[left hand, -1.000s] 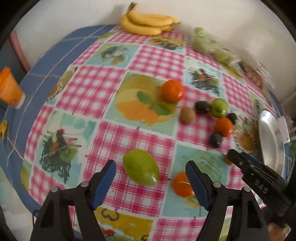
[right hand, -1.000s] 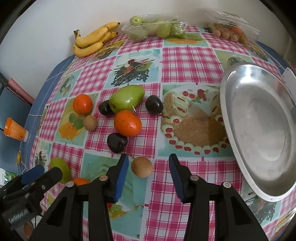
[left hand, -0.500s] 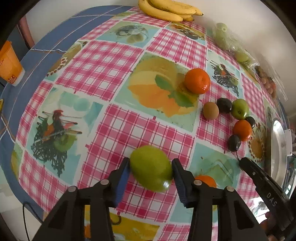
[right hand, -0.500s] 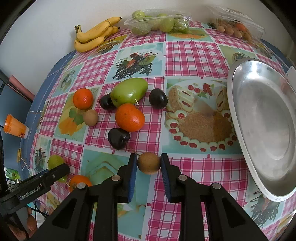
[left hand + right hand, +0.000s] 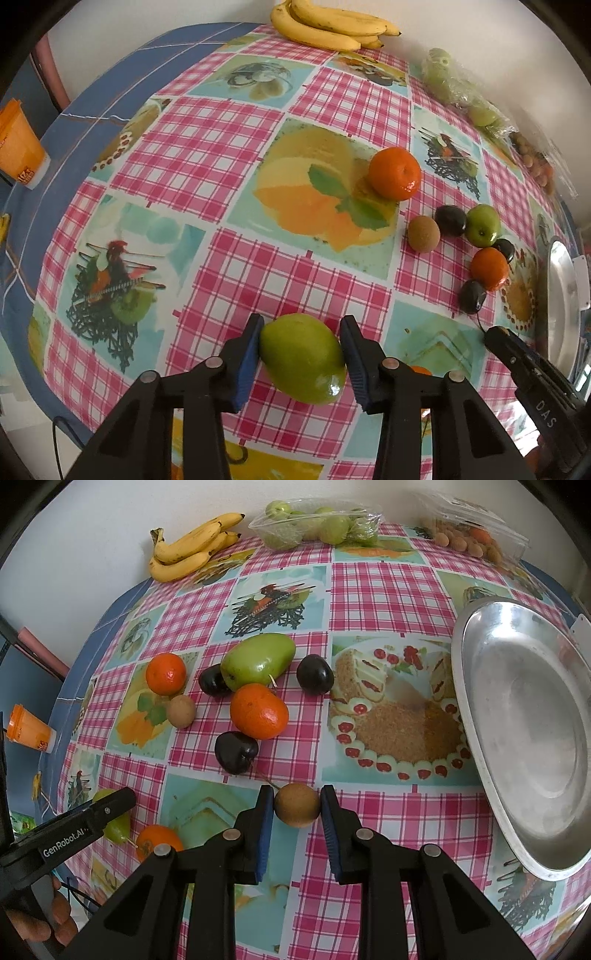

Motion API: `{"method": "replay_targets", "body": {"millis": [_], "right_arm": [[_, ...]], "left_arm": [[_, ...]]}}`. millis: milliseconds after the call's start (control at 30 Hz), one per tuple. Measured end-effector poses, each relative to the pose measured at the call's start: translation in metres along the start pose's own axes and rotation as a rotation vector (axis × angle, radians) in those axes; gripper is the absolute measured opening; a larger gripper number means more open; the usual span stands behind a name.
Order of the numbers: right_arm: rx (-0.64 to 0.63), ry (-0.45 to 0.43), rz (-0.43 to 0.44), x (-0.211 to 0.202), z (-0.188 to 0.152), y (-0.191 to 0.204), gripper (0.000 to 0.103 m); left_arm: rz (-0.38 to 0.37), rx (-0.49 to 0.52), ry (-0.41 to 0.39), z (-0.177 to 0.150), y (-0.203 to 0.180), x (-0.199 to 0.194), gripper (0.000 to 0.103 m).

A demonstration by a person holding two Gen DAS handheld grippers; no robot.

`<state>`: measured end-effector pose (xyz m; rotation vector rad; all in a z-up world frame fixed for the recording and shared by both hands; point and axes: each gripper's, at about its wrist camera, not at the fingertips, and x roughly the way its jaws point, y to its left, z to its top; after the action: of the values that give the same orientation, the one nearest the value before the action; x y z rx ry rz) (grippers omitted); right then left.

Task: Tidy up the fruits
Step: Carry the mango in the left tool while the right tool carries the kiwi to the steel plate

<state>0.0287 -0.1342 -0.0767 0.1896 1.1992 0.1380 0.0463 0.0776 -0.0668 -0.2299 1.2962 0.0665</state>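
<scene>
Left wrist view. Risk: the green mango (image 5: 303, 358) is smooth, rounded and held across its width near one end; in a lift it could swivel or slip from the pads, roll across the checked tablecloth (image 5: 221, 147) and knock the orange (image 5: 421, 370) just behind the right finger. Left gripper (image 5: 301, 356): jaws have just been closing, now partly closed with both blue pads pressing the mango's sides; fruit resting on the cloth, near the table's front edge.

Right wrist view. Risk: the kiwi (image 5: 297, 804) is small and round and is pinched only at the pad tips; a tilt could pop it out short of the steel tray (image 5: 480, 738). Right gripper (image 5: 297, 806): narrowly closed, pads clamping the kiwi on both sides; kiwi on the cloth, left of the tray, just below a dark plum (image 5: 235, 751).
</scene>
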Motion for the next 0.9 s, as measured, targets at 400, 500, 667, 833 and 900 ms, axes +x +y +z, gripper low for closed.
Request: {"method": "replay_targets", "body": {"millis": [400,500,667,833,900], "right_arm": [[0.007,-0.029,0.006,-0.014,-0.001,-0.006,0.027],[0.009,-0.043,0.002,-0.019,0.000,-0.007,0.027],[0.018,-0.060,0.009,-0.028,0.003,-0.009,0.027],[0.026,-0.075,0.012,-0.034,0.006,-0.010,0.027],[0.034,-0.076,0.013,-0.036,0.007,-0.012,0.027]], "left_arm": [[-0.020,0.024,-0.033,-0.005,-0.005,-0.008,0.045],[-0.020,0.038,-0.052,-0.005,-0.006,-0.010,0.044],[-0.027,0.041,-0.095,-0.004,-0.006,-0.020,0.044],[-0.025,0.064,-0.139,0.001,-0.013,-0.034,0.044],[-0.030,0.079,-0.146,0.003,-0.019,-0.038,0.044]]}}
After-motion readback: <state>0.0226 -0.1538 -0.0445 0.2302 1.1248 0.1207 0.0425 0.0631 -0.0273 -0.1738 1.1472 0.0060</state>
